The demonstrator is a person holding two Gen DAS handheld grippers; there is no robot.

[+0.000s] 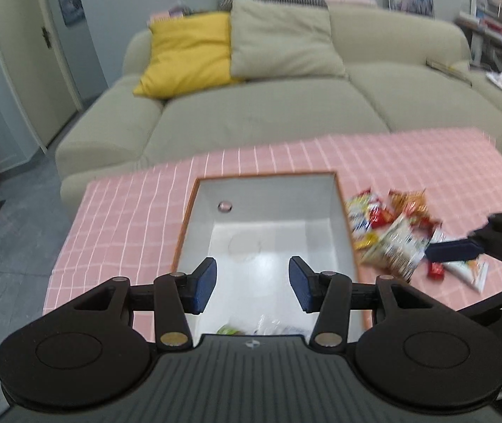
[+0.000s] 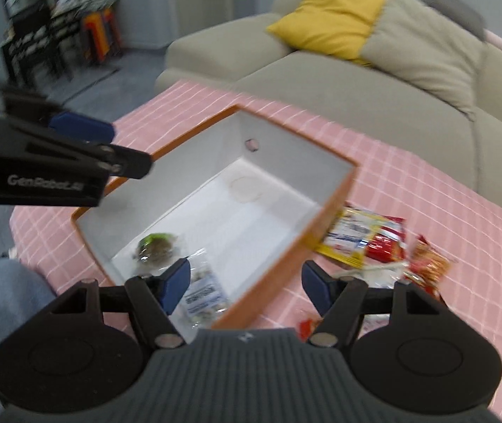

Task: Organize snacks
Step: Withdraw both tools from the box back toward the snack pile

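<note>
- Left claw [image 1: 252,283]: jaws apart, nothing between them; blue pads [image 1: 204,285] bare. It hangs over the near part of the box [image 1: 342,211].
- Box: white inside, orange rim, open top, standing on the surface [image 1: 138,218] under a pink checked cloth. Straight ahead of the left claw the box floor is bare apart from a faint ring mark; a small round hole shows in the far wall.
- Below and just behind the left claw's tips, at the near end of the box: a green-topped packet [image 2: 155,245] and a clear packet with a printed label [image 2: 203,292], lying side by side.
- Right claw [image 2: 245,285]: jaws apart, empty. Its left finger sits over the box's near corner, its right finger outside the box wall, so it straddles the orange rim.
- Right of both claws, outside the box on the cloth: loose snack pile [image 1: 395,232], with a yellow-and-red bag against the box wall, orange-red packets farther out, a speckled white bag nearer. A small red piece [image 2: 308,328] lies close under the right claw's right finger.
- Beyond the surface: beige sofa [image 1: 272,123] with yellow cushion [image 1: 187,53].
</note>
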